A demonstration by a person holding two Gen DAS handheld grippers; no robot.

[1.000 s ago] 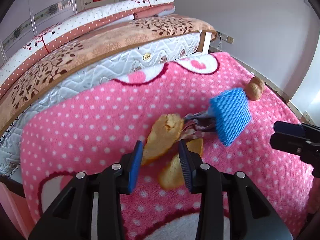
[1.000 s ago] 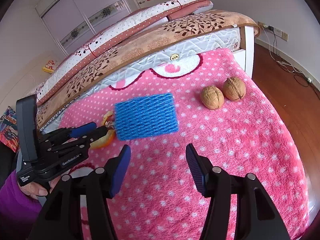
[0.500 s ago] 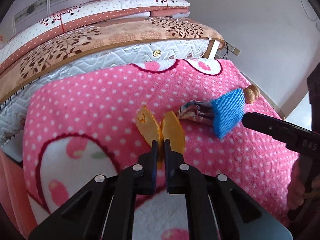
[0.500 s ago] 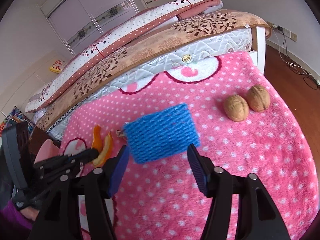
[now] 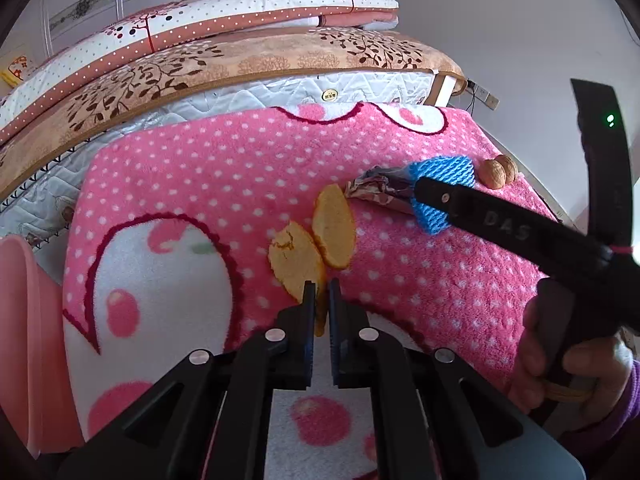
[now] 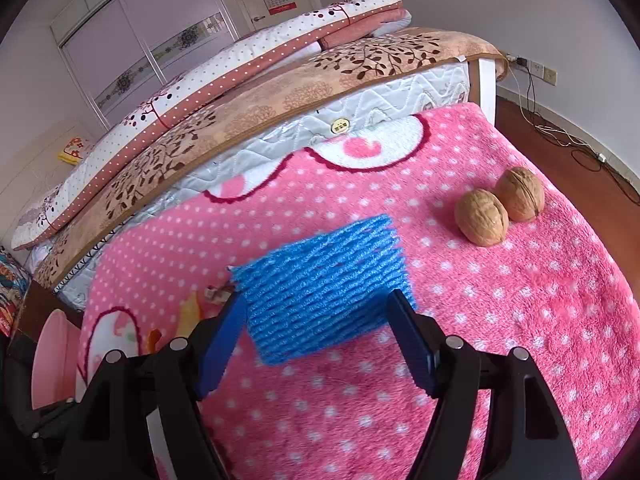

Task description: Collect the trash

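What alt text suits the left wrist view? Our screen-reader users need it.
The left gripper is shut on an orange peel over a pink polka-dot blanket. Beyond, the right gripper reaches a blue foam net beside a crumpled wrapper.

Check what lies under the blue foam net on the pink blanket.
A crumpled wrapper pokes out from under the blue foam net on the orange-peel side. How far it runs beneath, or whether anything else is there, is covered.

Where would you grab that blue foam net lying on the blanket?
Grip the blue foam net across its two short side edges, coming down from above at its near end. It lies flat and soft, and the open right gripper already straddles it there.
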